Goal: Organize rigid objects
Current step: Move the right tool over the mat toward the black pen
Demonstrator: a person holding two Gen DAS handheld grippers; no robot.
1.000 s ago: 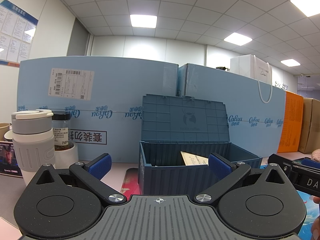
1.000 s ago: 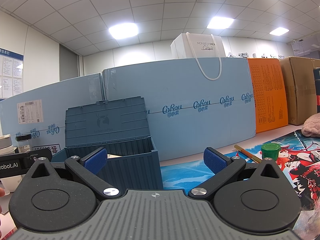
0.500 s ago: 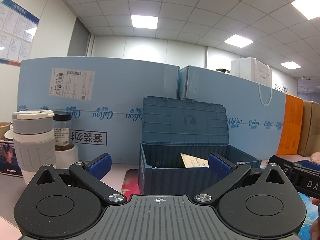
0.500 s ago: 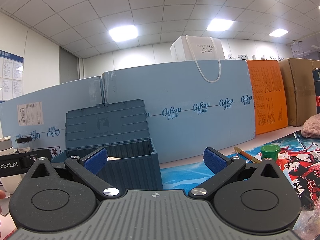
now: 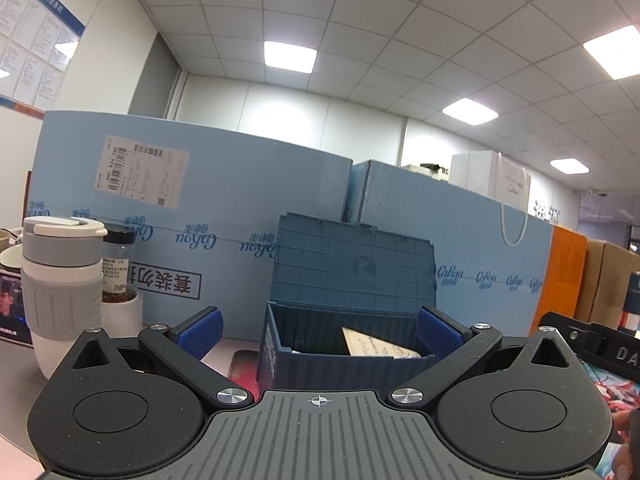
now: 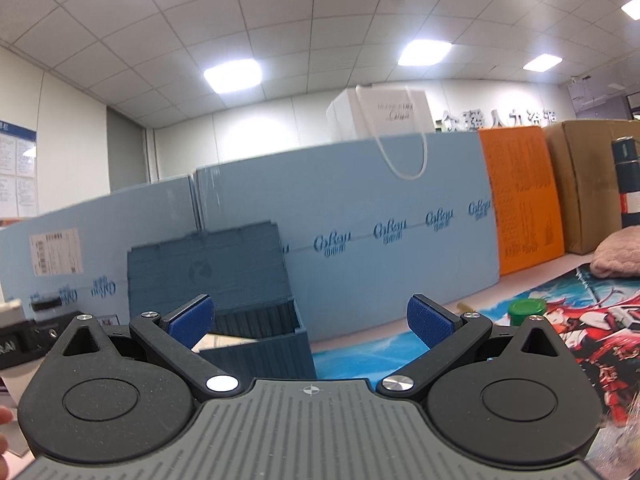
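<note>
My left gripper point(image 5: 319, 330) and right gripper point(image 6: 311, 318), both spread empty, face the open blue storage crate point(image 5: 344, 356) ahead.

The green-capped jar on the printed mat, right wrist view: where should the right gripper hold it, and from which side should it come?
Probably best to grip the green-capped jar across its round cap, coming from the near side, level along the printed mat. It stands upright, partly hidden behind the open right gripper, and only the cap shows clearly. A round cap suits two flat pads on opposite sides.
</note>
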